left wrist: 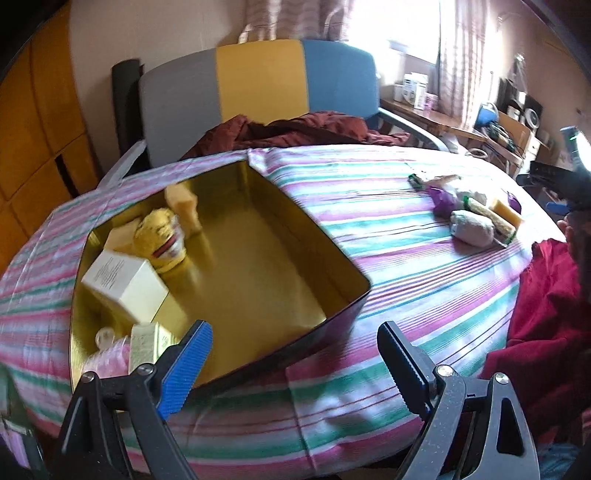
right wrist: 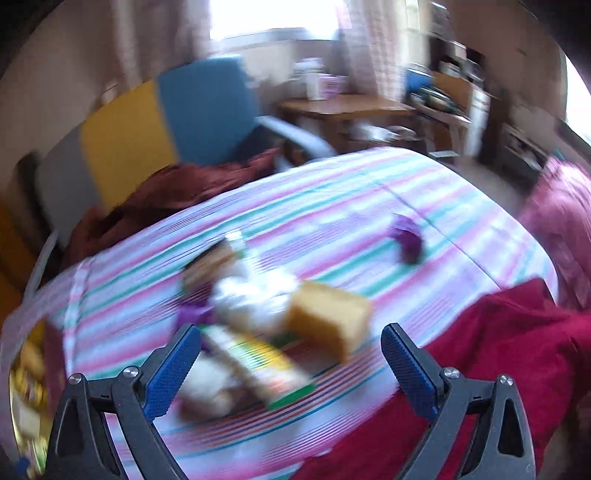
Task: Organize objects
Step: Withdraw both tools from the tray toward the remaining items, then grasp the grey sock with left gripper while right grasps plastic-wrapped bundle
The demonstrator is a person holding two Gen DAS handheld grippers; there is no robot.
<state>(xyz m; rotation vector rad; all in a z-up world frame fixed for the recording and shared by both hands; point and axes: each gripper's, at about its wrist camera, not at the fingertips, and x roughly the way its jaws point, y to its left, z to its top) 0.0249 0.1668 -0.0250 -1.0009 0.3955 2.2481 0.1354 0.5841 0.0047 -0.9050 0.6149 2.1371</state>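
Striped pink/green/white cloth (left wrist: 369,206) is covering the table in both views. Rm behind: wooden cabinet (left wrist: 33,122) at 9–10 o'clock in the left wrist view, grey/yellow/blue chair (left wrist: 258,81) at 12 w/ dark red fabric (left wrist: 295,129) lying on its seat, curtained window (left wrist: 399,26) at 1, cluttered wooden desk (left wrist: 443,118) at 2.

Left gripper (left wrist: 295,363) is hanging wide open, nothing btwn fingers, over the near table edge. Gold-lined tin box (left wrist: 258,273) is sitting at 9–10 o'clock; a white carton (left wrist: 125,284), yellow plush toy (left wrist: 159,236), a sponge (left wrist: 183,206) & small pale items are crowding its left end, right half bare. Loose pile (left wrist: 476,214) – grey sock roll, sponge, purple bits – is lying at 2 o'clock, well apart from the box. Red garment (left wrist: 546,314) is draping over the table edge at 3.

Right wrist view is motion-blurred. Right gripper (right wrist: 290,365) is also wide open, holding nothing, just above the pile: yellow sponge (right wrist: 328,314) at centre, flat green/yellow packet (right wrist: 258,362) btwn the fingers, purple item (right wrist: 408,240) at 1 o'clock. Red garment is crowding the right finger at 4.
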